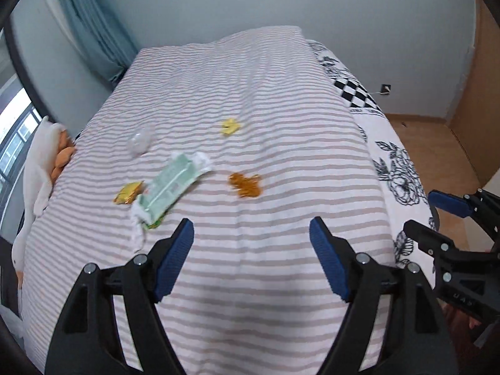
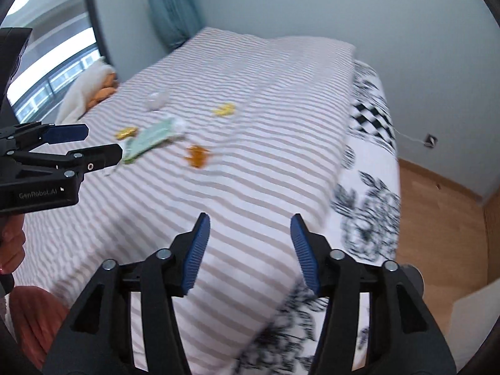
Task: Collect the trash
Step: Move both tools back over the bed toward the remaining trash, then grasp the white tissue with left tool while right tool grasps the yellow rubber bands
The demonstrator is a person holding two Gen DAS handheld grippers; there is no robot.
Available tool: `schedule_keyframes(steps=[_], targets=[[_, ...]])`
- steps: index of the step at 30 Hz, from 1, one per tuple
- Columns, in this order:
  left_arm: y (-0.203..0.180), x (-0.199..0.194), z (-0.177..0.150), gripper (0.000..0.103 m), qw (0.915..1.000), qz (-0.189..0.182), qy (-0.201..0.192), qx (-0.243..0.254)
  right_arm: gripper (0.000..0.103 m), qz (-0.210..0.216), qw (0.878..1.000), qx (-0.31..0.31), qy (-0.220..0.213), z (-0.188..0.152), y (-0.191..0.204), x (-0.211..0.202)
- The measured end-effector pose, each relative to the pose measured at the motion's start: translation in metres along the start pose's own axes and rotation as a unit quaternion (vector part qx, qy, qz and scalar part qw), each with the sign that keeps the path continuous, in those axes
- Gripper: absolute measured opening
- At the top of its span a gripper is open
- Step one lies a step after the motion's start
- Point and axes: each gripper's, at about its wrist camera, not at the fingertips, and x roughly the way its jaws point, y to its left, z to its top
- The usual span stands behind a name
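Observation:
Several pieces of trash lie on a striped duvet [image 1: 250, 100]. A green and white wrapper [image 1: 170, 189] lies left of centre, with a gold wrapper [image 1: 128, 193] at its left. An orange wrapper [image 1: 245, 184] lies to its right, a yellow one [image 1: 230, 126] farther back, and a clear plastic piece [image 1: 139, 140] at the back left. The same pieces show in the right wrist view: green wrapper [image 2: 150, 139], gold [image 2: 126, 132], orange [image 2: 197, 155], yellow [image 2: 224, 109]. My left gripper [image 1: 251, 228] is open and empty, short of the trash. My right gripper [image 2: 250, 223] is open and empty over the duvet.
The bed has a black and white floral sheet [image 1: 400, 175] on the right side. A white and orange plush toy [image 1: 47, 156] lies at the left edge. Wooden floor [image 2: 437, 218] is to the right. A curtain [image 1: 93, 25] and window are at the left.

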Motion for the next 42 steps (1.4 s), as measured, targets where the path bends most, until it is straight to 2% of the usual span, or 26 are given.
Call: schedule_keyframes(steps=[4, 7, 11, 15, 27, 34, 36, 38, 39, 41, 42], targets=[[0.058, -0.016, -0.018, 0.079, 0.9989, 0.031, -0.009, -0.035, 0.054, 0.023, 0.999, -0.040, -0.003, 0.016, 0.055, 0.005], [0.092, -0.016, -0.029, 0.079, 0.9976, 0.041, -0.007, -0.056, 0.054, 0.034, 0.998, -0.059, -0.002, 0.025, 0.085, 0.012], [0.128, -0.001, -0.041, 0.079, 0.9954, 0.044, 0.003, -0.085, 0.054, 0.041, 0.996, -0.074, 0.006, 0.036, 0.112, 0.032], [0.154, 0.030, -0.045, 0.079, 0.9934, 0.040, 0.017, -0.106, 0.054, 0.037, 0.996, -0.080, 0.014, 0.048, 0.129, 0.062], [0.199, 0.141, -0.051, 0.079, 0.9886, 0.036, 0.074, -0.126, 0.054, 0.036, 0.996, -0.059, 0.062, 0.070, 0.120, 0.184], [0.217, 0.198, -0.051, 0.079, 0.9874, 0.032, 0.090, -0.127, 0.054, 0.009, 0.996, -0.060, 0.070, 0.069, 0.110, 0.226], [0.217, 0.212, -0.051, 0.076, 0.9878, 0.028, 0.094, -0.121, 0.054, -0.003, 0.996, -0.063, 0.070, 0.067, 0.108, 0.233], [0.214, 0.222, -0.051, 0.060, 0.9889, 0.019, 0.098, -0.110, 0.054, -0.009, 0.996, -0.061, 0.070, 0.063, 0.104, 0.236], [0.213, 0.226, -0.050, 0.057, 0.9893, 0.015, 0.099, -0.106, 0.054, -0.011, 0.996, -0.058, 0.070, 0.062, 0.101, 0.238], [0.209, 0.231, -0.051, 0.037, 0.9903, 0.004, 0.096, -0.101, 0.053, -0.012, 0.996, -0.048, 0.068, 0.058, 0.097, 0.238], [0.206, 0.232, -0.051, 0.031, 0.9908, 0.000, 0.095, -0.096, 0.052, -0.012, 0.997, -0.045, 0.068, 0.058, 0.095, 0.238]])
